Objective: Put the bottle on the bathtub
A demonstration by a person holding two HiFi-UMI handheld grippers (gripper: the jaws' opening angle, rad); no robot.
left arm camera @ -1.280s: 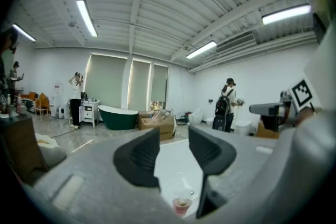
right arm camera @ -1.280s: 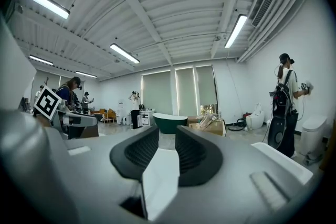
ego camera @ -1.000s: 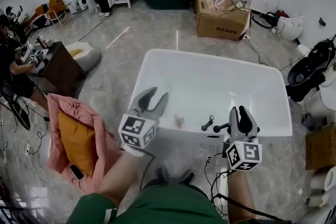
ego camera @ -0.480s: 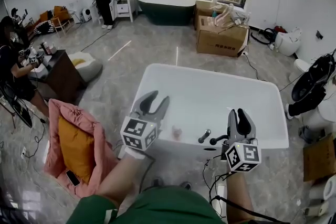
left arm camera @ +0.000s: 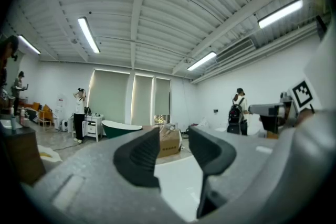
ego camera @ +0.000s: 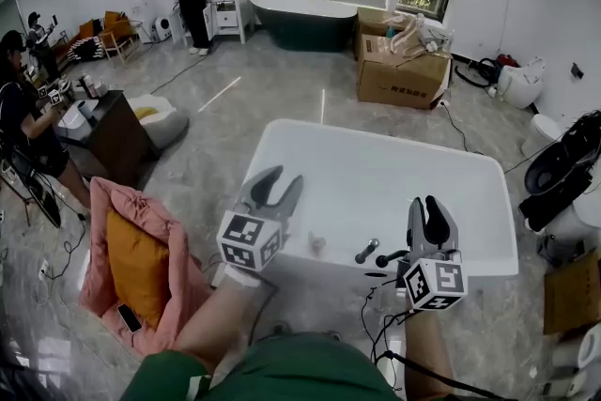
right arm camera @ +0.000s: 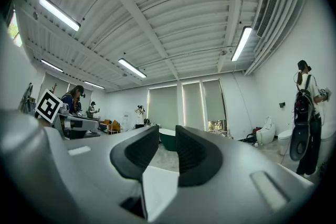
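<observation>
**A:** How are we holding our 2 tools?

**B:** Both forearms reach forward from the bottom of the head view, and both tools point ahead over the near rim of the white bathtub [ego camera: 385, 188]. The left gripper [ego camera: 282, 177] tilts a little to the right with its jaws wide apart and empty. The right gripper [ego camera: 424, 202] stands straighter, its jaws only a narrow slit apart, with nothing in it either.

**A:** And the bottle?

**B:** The small bottle [ego camera: 317, 244] stands on that near rim between our 2 grippers, just left of the tap [ego camera: 367, 251].

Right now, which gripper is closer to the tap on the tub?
Right. The right gripper hovers just right of the tap; the left gripper is farther away, off to the tap's left.
</observation>
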